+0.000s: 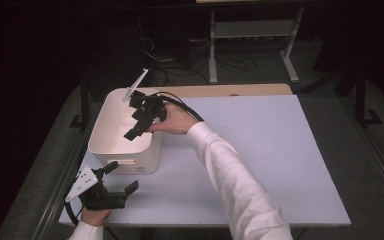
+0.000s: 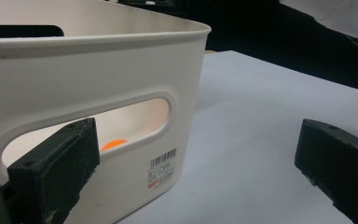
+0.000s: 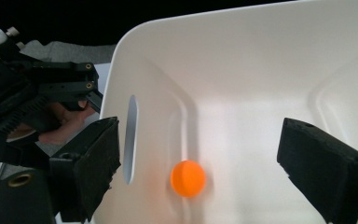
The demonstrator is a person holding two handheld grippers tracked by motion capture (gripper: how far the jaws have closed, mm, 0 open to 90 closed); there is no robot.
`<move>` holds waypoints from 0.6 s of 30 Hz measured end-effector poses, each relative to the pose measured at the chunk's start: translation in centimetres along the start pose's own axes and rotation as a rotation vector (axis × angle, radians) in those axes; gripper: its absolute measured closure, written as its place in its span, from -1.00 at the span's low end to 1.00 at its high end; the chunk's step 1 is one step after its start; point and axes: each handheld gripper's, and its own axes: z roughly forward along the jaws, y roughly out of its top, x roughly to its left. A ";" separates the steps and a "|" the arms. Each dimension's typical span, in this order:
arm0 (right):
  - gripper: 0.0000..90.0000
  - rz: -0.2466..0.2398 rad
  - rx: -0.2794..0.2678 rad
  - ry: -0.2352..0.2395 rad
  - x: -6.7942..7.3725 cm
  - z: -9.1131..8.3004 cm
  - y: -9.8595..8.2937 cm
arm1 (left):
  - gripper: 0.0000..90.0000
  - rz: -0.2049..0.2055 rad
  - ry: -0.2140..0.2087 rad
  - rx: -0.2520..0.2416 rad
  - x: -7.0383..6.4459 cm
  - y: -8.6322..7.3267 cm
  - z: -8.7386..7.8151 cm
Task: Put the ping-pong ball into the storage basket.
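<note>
One orange ball [image 3: 188,178] lies on the floor of the single white bin [image 1: 111,131], close to the wall with the slot handle; in the left gripper view a sliver of the same orange ball [image 2: 113,144] shows through that slot. The right gripper [image 1: 136,123] hangs over the bin's open top, tilted downward into it, held by a hand [image 1: 175,119] whose white-sleeved forearm [image 1: 230,175] reaches in diagonally from the lower right of the high view. Its jaws stand spread wide, with the ball below and between them, touching neither. The left gripper [image 1: 121,177] is low at the near left corner of the white table [image 1: 280,150], just beside the bin's near wall, held by the other hand [image 1: 94,216]; its jaws are also spread wide and hold nothing, one of them close against the bin's handle slot. In all: one ball, one bin, two grippers.
</note>
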 end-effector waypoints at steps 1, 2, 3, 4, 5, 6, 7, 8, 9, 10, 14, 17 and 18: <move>-0.83 -0.001 -0.011 -0.001 0.0 -0.2 -0.1 | -1.00 -0.003 0.000 -0.001 0.0 0.0 0.0; -0.93 0.003 -0.019 -0.007 0.0 -0.4 -0.1 | -1.00 -0.003 0.000 -0.002 0.0 0.0 0.0; -1.00 0.008 -0.023 -0.024 0.0 -0.6 -0.2 | -1.00 -0.002 0.000 -0.001 0.0 0.0 0.0; -1.00 0.007 -0.026 -0.032 0.0 -0.7 -0.3 | -1.00 -0.001 0.000 0.000 0.0 0.0 0.0; -1.00 0.007 -0.030 -0.037 0.1 -0.9 -0.4 | -1.00 0.001 0.002 0.003 0.0 0.0 0.0; -1.00 -0.004 -0.031 -0.040 0.1 -1.0 -0.6 | -1.00 0.006 0.002 0.008 0.1 0.0 -0.1; -1.00 -0.002 -0.031 -0.042 0.2 -1.1 -0.7 | -1.00 0.006 0.002 0.007 0.0 0.0 -0.1; -1.00 -0.005 -0.030 -0.040 0.2 -1.3 -0.8 | -1.00 0.012 0.003 0.011 0.1 0.0 -0.1; -1.00 -0.007 -0.034 -0.041 0.3 -1.4 -0.9 | -1.00 0.010 0.003 0.010 0.0 0.0 -0.1; -1.00 -0.010 -0.038 -0.047 0.3 -1.6 -1.0 | -1.00 0.014 0.004 0.013 0.0 0.0 -0.2; -1.00 -0.007 -0.071 -0.064 0.3 -2.7 -1.7 | -1.00 0.008 0.007 0.007 0.0 -0.1 -0.2; -1.00 0.004 -0.097 -0.082 0.4 -3.5 -2.2 | -1.00 0.015 0.009 0.013 0.0 0.0 -0.2; -1.00 0.000 -0.102 -0.083 0.3 -3.7 -2.4 | -1.00 0.018 0.009 0.015 0.1 -0.1 -0.2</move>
